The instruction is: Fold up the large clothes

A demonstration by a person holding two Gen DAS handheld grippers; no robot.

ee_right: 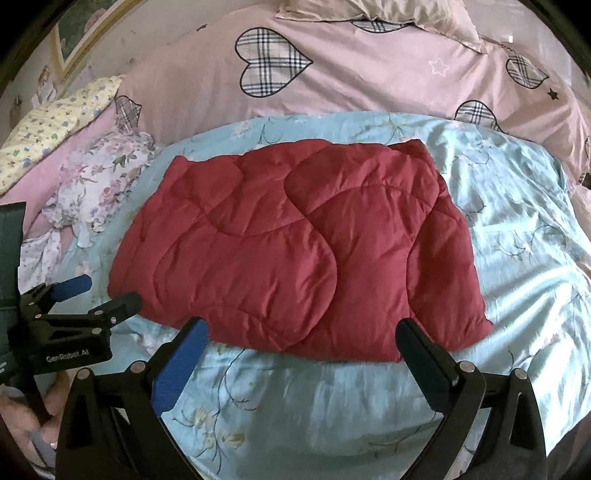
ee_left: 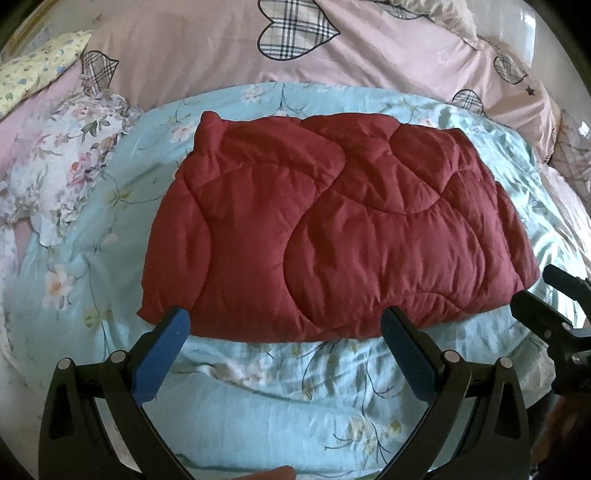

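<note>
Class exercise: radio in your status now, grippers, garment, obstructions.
Left gripper open, empty, at near edge. Right gripper open, empty. Red quilted garment folded flat on blue floral sheet. Nothing in the way.

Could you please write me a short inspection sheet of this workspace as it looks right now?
Surface: light blue floral bedsheet, wrinkled, covering the bed.
Job's things: dark red quilted garment, lying folded into a compact block on the sheet; nothing grips it.
Clutter: white floral cloth bunched to the garment's left; yellow floral pillow behind that.
Grippers: left gripper open, fingertips at the garment's near edge; right gripper open, likewise at the near edge.
Cables: nothing seen.
Surroundings: pink duvet with plaid hearts piled along the far side; a picture frame on the wall at far left.
</note>
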